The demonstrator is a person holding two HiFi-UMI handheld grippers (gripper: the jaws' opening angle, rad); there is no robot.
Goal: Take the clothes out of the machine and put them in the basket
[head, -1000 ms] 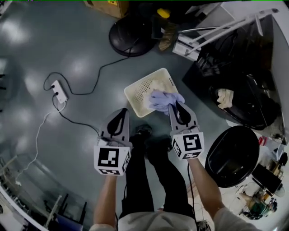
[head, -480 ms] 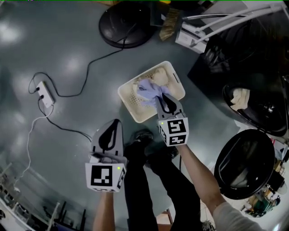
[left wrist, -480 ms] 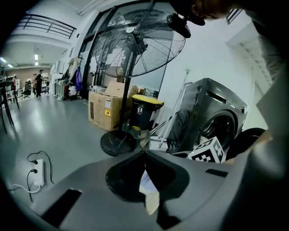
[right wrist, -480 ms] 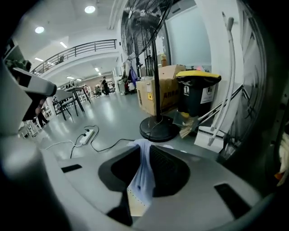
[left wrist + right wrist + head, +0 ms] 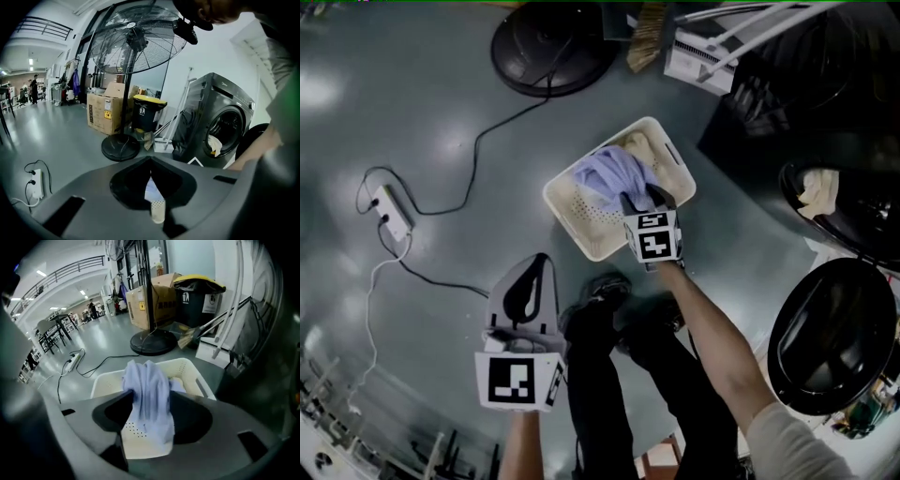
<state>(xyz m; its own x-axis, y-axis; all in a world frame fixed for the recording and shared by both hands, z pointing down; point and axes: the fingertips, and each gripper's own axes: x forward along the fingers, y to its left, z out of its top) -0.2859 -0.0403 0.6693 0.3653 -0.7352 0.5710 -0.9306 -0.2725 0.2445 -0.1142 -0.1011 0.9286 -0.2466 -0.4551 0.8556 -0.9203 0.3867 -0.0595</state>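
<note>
My right tongs (image 5: pixel 150 401) are low over the basket (image 5: pixel 574 217), which sits at twelve o'clock from my feet. Their jaws have just been opening and stand partway apart. The lavender garment (image 5: pixel 609 171) hangs loose between them, draped rather than pinched. Most of it already lies inside the basket, heaped against a cream garment (image 5: pixel 639 146) toward the far wall.

The main risk I see is a snag. The fabric lies over both jaws, so if I lift before it slides free it may catch on a pad and ride back up. It could also get dragged over the near rim at six o'clock and onto the floor (image 5: pixel 441 112). The heap looks high for a light basket, and a careless nudge could tip it or skate it away.

My left tongs (image 5: pixel 538 266) hang at seven o'clock from the basket, jaws together, holding nothing.

The machine (image 5: pixel 220 126) stands at three o'clock with its door (image 5: pixel 832 330) swung wide, and I could clip that door when I turn back.

- Tongs: two.
- Basket: one.
- Garments in the basket: two.
- Pale cloth (image 5: pixel 817 190) in the machine's mouth: one.
- Machine: one.
- Fan (image 5: pixel 133 37): one.
- Power strip (image 5: pixel 389 211): one, at nine o'clock.
</note>
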